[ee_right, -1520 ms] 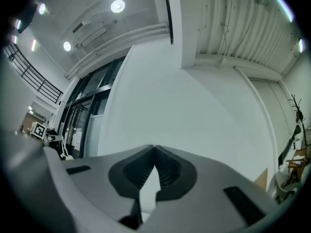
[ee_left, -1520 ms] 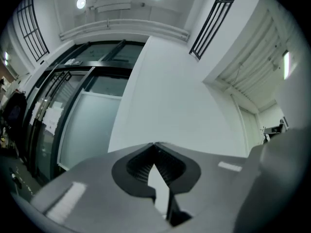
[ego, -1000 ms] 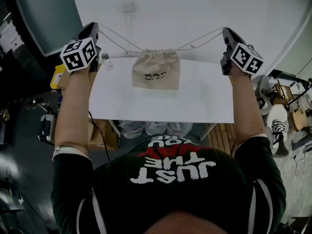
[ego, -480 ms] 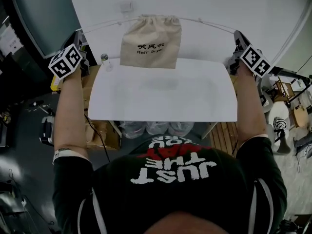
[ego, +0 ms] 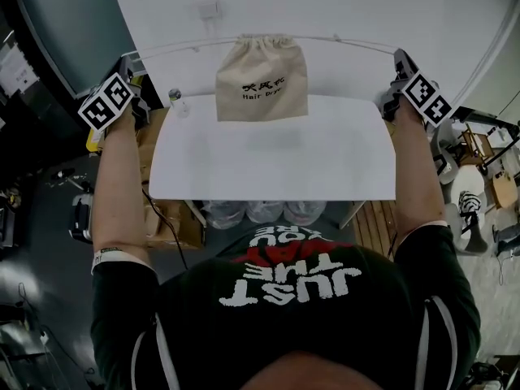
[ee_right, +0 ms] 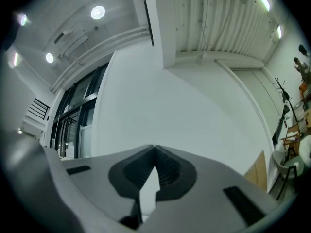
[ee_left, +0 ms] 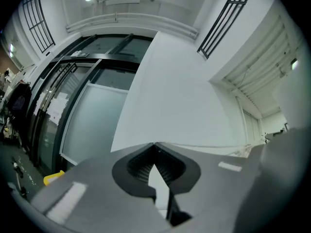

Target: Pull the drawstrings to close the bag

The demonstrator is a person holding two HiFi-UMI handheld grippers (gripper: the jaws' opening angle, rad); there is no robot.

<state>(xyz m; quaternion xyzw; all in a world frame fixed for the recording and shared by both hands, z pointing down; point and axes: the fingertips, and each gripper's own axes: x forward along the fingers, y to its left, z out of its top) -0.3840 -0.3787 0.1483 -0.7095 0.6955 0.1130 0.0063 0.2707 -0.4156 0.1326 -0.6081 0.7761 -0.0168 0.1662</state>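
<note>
Head view: a beige cloth bag [ego: 262,78], mouth puckered shut, is hung on taut drawstrings [ego: 187,45]. These are pinched in the closed left tool [ego: 127,59] and right tool [ego: 398,56].

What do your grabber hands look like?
The left gripper and right gripper are dark grey, with ribbed black pads and a white cube of black square markers each. Black short sleeves with white stripes; a pale wristband.
</note>
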